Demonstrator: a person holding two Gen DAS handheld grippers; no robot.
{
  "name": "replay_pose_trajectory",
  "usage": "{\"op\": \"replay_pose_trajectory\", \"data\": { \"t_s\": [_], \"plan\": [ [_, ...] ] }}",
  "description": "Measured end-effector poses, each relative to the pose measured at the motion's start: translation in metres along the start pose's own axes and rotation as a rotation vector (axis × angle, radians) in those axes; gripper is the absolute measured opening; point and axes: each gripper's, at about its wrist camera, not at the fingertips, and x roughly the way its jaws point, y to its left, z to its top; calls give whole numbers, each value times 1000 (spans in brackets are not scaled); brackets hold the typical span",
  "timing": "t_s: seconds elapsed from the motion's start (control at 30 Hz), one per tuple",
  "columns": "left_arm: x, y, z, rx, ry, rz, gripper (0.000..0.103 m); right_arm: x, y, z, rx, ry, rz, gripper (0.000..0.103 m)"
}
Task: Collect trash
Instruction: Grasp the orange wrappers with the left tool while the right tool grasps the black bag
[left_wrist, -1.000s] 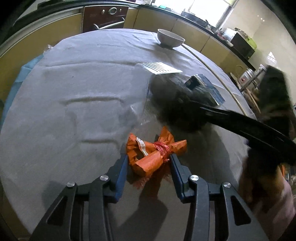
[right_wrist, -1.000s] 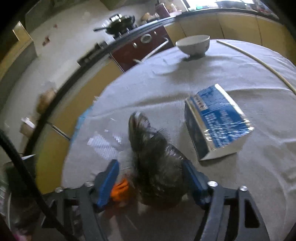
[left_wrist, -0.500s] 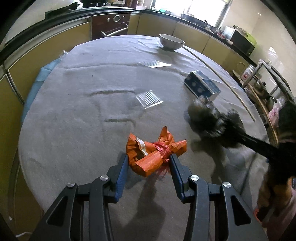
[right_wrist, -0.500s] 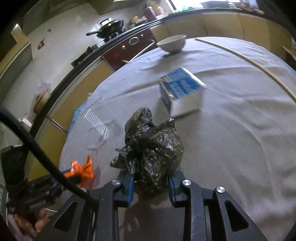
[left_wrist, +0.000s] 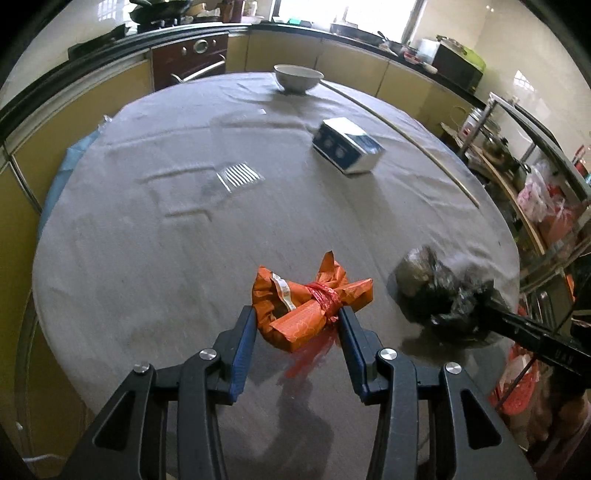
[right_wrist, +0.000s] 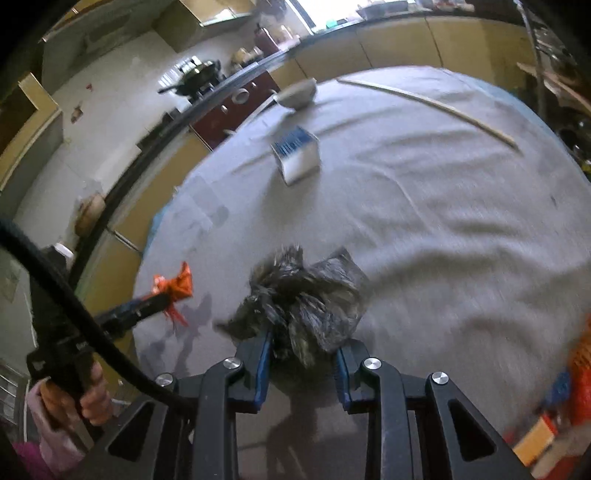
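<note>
A crumpled orange wrapper (left_wrist: 310, 306) tied with red string hangs just above the grey tablecloth (left_wrist: 147, 240), and my left gripper (left_wrist: 297, 317) is shut on it. My right gripper (right_wrist: 303, 350) pinches a crumpled black plastic bag (right_wrist: 306, 295); its jaws are opening slightly, with the pads still pressing on the bag. In the left wrist view the black bag (left_wrist: 439, 295) shows blurred at the right, near the table's edge. The right wrist view shows the orange wrapper (right_wrist: 177, 286) at the left. A clear striped wrapper (left_wrist: 240, 175) lies flat on the cloth.
A blue and white box (left_wrist: 347, 146) lies mid-table, a white bowl (left_wrist: 298, 77) stands at the far edge and a thin wooden stick (left_wrist: 424, 147) lies along the right side. Yellow kitchen cabinets ring the table. A person's hand (right_wrist: 92, 395) holds the left gripper's handle.
Both grippers have drawn back toward the table's near edge with their loads. The right gripper carried the black bag away from the blue box and off to the right of the orange wrapper.
</note>
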Motion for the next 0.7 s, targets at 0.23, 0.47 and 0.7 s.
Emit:
{"op": "replay_pose_trajectory", "data": {
  "t_s": [0.23, 0.47, 0.7],
  "plan": [
    [-2, -6, -21, 41, 37, -29, 50, -39, -9, -8, -31, -96, -31, 72],
    [-24, 5, -23, 50, -13, -55, 64, -20, 17, 20, -128, -114, -20, 72],
    [-22, -6, -22, 180, -50, -98, 79, 47, 34, 14, -239, 25, -77, 70]
  ]
}}
